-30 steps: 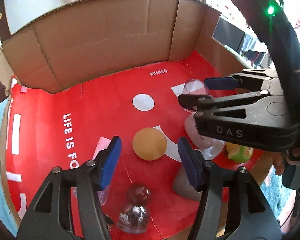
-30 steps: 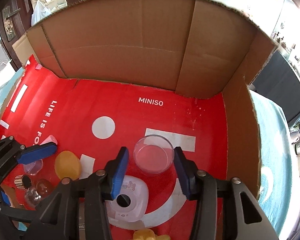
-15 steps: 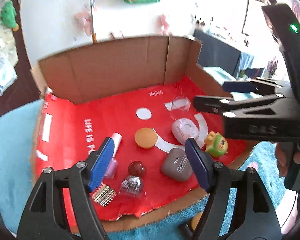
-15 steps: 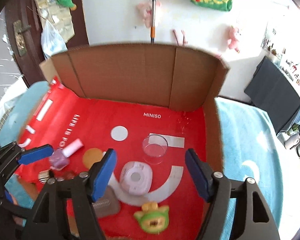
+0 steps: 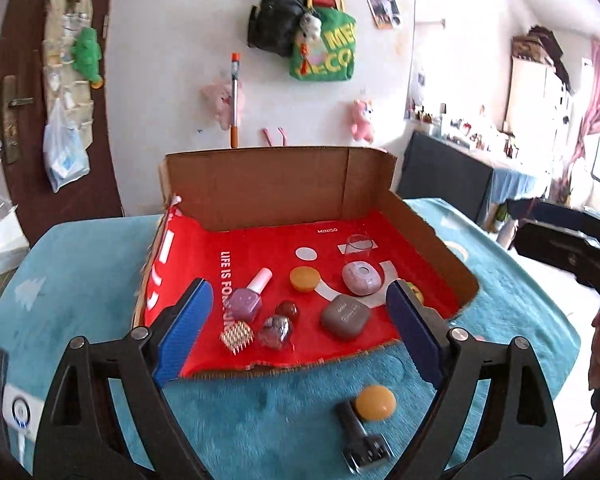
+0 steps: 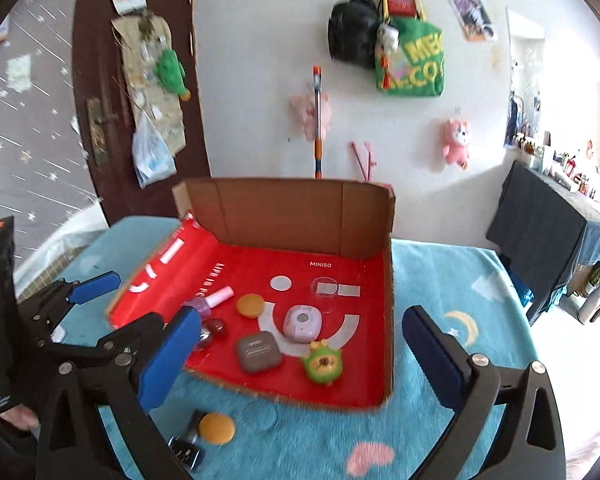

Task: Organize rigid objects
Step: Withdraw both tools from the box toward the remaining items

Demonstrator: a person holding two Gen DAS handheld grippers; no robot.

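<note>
On a teal fleece-covered table, a cardboard box with a red printed floor lies open, its front flap cut away. Going left to right inside it: a spiked gold cube at the near left corner; a lilac nail-polish bottle lying with its pink cap toward one o'clock; a dark red ball with a crinkly clear one just at its six o'clock; an orange disc near the middle; a taupe rounded case at its five o'clock; a pale lilac oval case with a round window; a clear glass cup at that case's twelve o'clock, upright; and a green-and-yellow toy figure at the near right.

Outside the box, at six o'clock on the fleece, a second orange disc lies touching a small black-and-silver object.

The left gripper has its blue-padded jaws spreading wider, with nothing pinched between them. The right gripper is likewise still spreading, its jaws very wide and empty.
</note>
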